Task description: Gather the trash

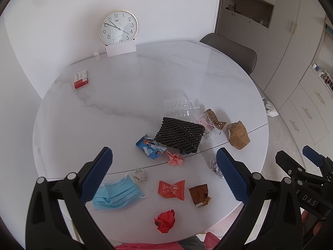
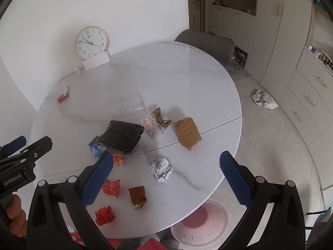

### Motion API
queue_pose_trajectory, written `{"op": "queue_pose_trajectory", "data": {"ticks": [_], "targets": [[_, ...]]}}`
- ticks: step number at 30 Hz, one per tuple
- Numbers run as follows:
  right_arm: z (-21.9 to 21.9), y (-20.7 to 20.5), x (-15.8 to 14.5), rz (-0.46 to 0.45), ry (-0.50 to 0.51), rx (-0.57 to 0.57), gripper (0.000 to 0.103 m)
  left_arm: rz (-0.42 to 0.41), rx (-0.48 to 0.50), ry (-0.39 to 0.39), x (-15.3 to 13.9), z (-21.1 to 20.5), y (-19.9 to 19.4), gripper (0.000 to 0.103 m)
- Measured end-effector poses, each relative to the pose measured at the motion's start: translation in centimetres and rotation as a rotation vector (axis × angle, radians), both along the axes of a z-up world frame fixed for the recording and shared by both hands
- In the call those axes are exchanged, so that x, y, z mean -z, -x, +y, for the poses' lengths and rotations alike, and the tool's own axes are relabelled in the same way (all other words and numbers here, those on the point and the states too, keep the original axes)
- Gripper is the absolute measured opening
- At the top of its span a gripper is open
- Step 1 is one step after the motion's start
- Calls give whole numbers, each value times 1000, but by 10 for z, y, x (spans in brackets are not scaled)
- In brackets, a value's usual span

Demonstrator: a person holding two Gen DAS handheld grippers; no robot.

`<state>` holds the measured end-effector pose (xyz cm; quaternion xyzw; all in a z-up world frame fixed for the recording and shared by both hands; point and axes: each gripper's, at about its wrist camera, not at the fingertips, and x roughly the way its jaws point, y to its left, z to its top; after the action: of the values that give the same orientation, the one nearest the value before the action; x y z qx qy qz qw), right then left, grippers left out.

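— Hovering over the near edge of the table (image 1: pixel 145 87), both grippers are holding their fingers wide apart, nothing between them. The left gripper (image 1: pixel 164 177) is hanging above the orange wrapper (image 1: pixel 171 189), the right gripper (image 2: pixel 166 177) above the crumpled paper ball (image 2: pixel 161 169).

— What is going to cause trouble first?

— I'd say the red crumpled wad (image 1: pixel 164 220) nearest the edge. It is sitting close to the rim, so a sideways nudge is likely sending it to the floor rather than into the pink bin (image 2: pixel 200 218) below.

— And the face mask (image 1: pixel 116 195)?

— It is lying flat, ear loops trailing; the fingers may be catching only a loop and dragging it.

— Further in?

— The brown wrapper (image 2: pixel 138 195) is thin and flat, so the pads could be sliding over it. Beyond the seam, the black foam net (image 1: pixel 180 134) is overlapping the blue packet (image 1: pixel 150 146); lifting one is probably disturbing the other.

— Farthest?

— The clear plastic tray (image 1: pixel 180 106) looks springy and may pop out. The red box (image 1: pixel 81 79) and clock (image 1: pixel 118 27) probably aren't trash; grabbing them would be a mistake.
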<state>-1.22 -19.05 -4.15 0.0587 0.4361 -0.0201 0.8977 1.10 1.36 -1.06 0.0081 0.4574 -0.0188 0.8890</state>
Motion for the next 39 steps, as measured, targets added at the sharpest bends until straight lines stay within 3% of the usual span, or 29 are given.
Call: {"op": "queue_pose_trajectory", "data": {"ticks": [6,10,15,19,23,27,31,32,36,39], "targets": [[4,-1,7,16,-8,-17,101,7,36,10,6,6,1,95],[10,-2,22,66,-20,-43,101,28,90,20,29,32,3,95],[21,-4,46,146,-15,-76,101,76,147,-10,75,75,6,95],[30,-4,62,201,-2,-97,101,201,209,-40,129,109,9,95],[44,-8,82,262,4,-127,101,272,164,-27,178,134,16,95],[60,-12,101,308,9,-168,101,285,172,-20,210,133,20,95],[74,-21,113,312,13,-193,101,284,186,-71,231,129,19,79],[78,-24,114,306,14,-200,101,288,180,-68,235,131,18,72],[88,-41,118,279,8,-209,101,264,145,-36,242,138,14,63],[90,-57,121,262,5,-192,101,244,152,-35,240,139,13,48]]}}
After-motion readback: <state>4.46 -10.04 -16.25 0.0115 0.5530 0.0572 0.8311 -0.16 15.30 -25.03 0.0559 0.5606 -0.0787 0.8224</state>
